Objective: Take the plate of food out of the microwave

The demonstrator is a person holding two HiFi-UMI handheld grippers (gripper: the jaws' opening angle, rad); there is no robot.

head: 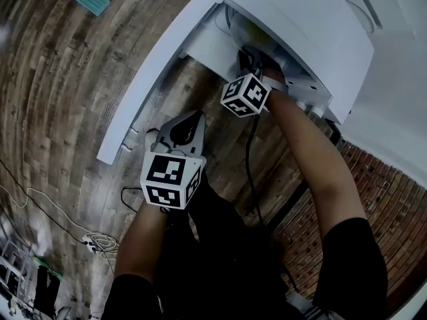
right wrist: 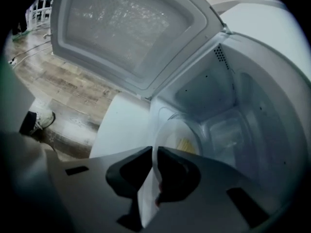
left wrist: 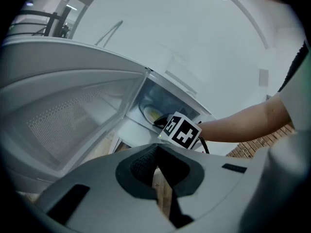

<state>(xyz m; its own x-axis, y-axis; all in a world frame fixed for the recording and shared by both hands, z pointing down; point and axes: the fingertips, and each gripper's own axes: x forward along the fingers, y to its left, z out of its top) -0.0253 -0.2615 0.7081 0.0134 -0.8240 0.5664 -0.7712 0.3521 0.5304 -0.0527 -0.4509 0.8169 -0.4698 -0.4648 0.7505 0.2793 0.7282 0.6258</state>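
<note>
While the right claw (right wrist: 155,152) is clamped on the near rim of the plate (right wrist: 167,130), the plate lies inside the microwave (right wrist: 228,91), low in the cavity, with pale yellow food (right wrist: 185,144) on it. The door (right wrist: 126,28) is swung wide open. The left claw (left wrist: 156,148) is held outside the microwave, its jaws together with nothing between them.

The step in hand is judged to be the draw-out. The rim is thin and is pinched at one edge only, so the far side of the plate may be expected to sag. The grip should be kept firm and the plate kept level, so that the food is not slid off. The plate should be lifted just clear of the cavity floor before it is drawn. It should then be drawn straight toward the opening, so that the lip of the opening and the door are not struck. A slow, even pull is advised. When the plate is partly out, the free left claw could be brought to the opposite rim for support, since a one-sided hold on a loaded plate may slip. Where the plate is to be set down cannot be told from these views.
</note>
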